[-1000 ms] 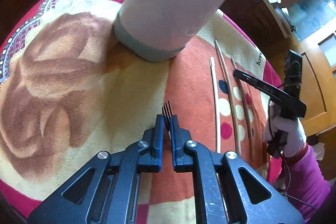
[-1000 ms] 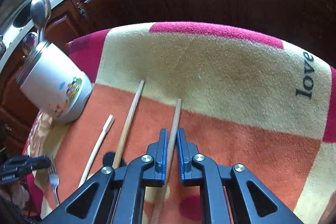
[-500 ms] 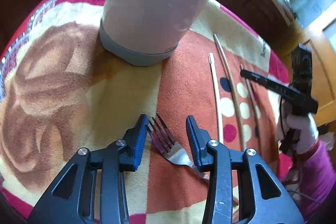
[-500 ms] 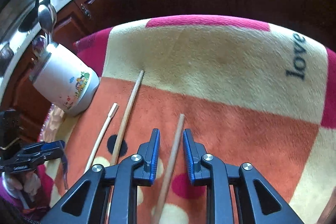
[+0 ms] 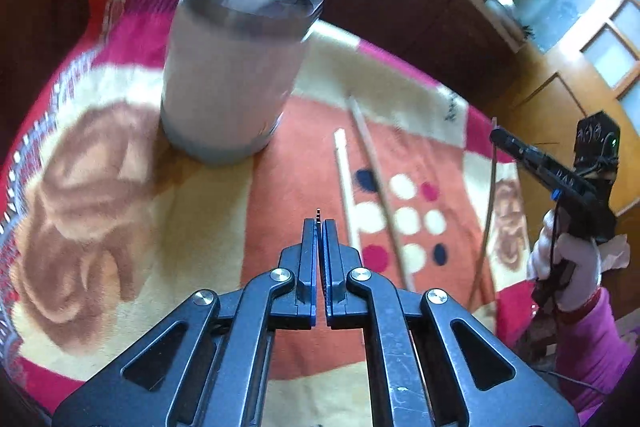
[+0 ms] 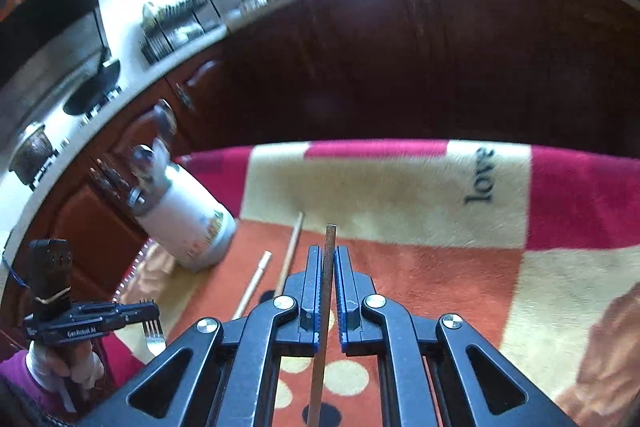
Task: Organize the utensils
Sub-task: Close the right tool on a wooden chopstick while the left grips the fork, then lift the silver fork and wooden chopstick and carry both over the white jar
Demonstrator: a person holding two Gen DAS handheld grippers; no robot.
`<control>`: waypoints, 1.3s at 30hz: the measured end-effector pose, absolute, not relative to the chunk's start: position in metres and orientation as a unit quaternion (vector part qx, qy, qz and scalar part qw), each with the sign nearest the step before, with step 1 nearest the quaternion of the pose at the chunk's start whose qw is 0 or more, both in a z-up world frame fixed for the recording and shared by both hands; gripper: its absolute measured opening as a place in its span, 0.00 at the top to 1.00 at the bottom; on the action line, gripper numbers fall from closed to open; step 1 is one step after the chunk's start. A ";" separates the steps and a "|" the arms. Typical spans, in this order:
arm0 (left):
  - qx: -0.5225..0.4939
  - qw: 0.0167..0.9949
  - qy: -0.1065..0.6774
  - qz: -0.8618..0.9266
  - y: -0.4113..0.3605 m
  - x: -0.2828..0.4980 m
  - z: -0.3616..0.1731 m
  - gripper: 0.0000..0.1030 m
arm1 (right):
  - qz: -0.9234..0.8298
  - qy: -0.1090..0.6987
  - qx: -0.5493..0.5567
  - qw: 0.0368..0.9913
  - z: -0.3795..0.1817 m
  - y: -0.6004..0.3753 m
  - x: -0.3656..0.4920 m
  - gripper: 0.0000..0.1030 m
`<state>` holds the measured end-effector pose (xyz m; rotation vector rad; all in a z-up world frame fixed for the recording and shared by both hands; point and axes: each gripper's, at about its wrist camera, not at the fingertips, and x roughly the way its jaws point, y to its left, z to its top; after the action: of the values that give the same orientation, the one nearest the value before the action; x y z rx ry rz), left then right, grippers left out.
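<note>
Half a second ago both stood spread; now closed. Left hand-held gripper [image 5: 319,227] clamped again on the fork [image 6: 154,333], lifted off the blanket [image 5: 200,235], tines just poking past the tips in its own view, seen from the right wrist hanging in the air. Right hand-held gripper [image 6: 329,255] pinched on the dark chopstick [image 6: 325,307], raised clear of the blanket, with the view now tipped up toward the kitchen counter [image 6: 168,59]. Cup [image 5: 232,79] now farther off in the left view.
</note>
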<state>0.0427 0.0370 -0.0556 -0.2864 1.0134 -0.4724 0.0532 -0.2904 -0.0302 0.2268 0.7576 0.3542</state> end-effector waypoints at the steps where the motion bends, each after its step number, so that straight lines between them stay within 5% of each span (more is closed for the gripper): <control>1: -0.131 0.842 0.471 -0.227 0.037 0.040 -0.047 1.00 | 0.172 0.359 0.112 0.910 -0.024 -0.293 0.047 0.95; 18: -0.118 0.893 0.381 -0.209 0.073 0.024 0.049 0.99 | 0.208 0.269 0.092 0.936 0.049 -0.281 -0.006 0.95; 39: -0.055 0.962 0.256 -0.072 0.130 0.103 0.155 0.99 | 0.291 0.162 0.064 0.941 0.180 -0.158 0.072 0.95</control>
<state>0.1026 0.1303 0.1553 -0.1113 0.5193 -0.1455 0.0722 -0.1583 0.1799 0.1312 0.3297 0.5937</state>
